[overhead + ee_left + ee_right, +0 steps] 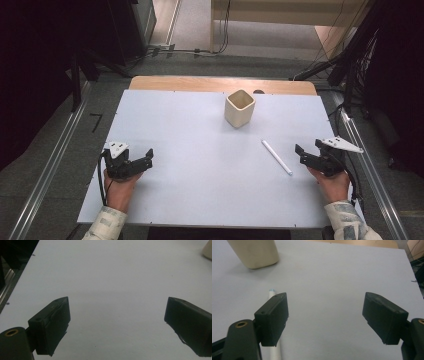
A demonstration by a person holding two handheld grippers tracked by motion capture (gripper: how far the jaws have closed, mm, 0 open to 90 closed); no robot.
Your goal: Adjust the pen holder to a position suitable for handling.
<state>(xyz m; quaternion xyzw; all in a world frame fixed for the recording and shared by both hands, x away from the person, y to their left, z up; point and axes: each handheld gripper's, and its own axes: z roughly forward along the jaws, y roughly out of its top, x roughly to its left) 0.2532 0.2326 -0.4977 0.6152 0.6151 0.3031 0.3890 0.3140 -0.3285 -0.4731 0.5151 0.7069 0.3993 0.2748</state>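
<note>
over on the pale blue-white sheet (200,150) covering the wooden table (220,84): a cream square-mouthed cup (239,107), upright near the far edge, a little right of centre. nearer, toward the right, a thin white stick-like tube (276,157) lying flat on a diagonal (pen or straw, cannot tell). left gripper (142,161) held low near the sheet's left edge, black jaws spread wide with nothing between them, bare sheet ahead in the left gripper view. right gripper (300,154) held near the right edge, jaws likewise wide apart and empty, just beside the tube's near end. seen from the right gripper view, tube (273,322) passing under the left-hand jaw, cup (254,252) beyond it. patterned sleeves at the bottom of the high view.
</note>
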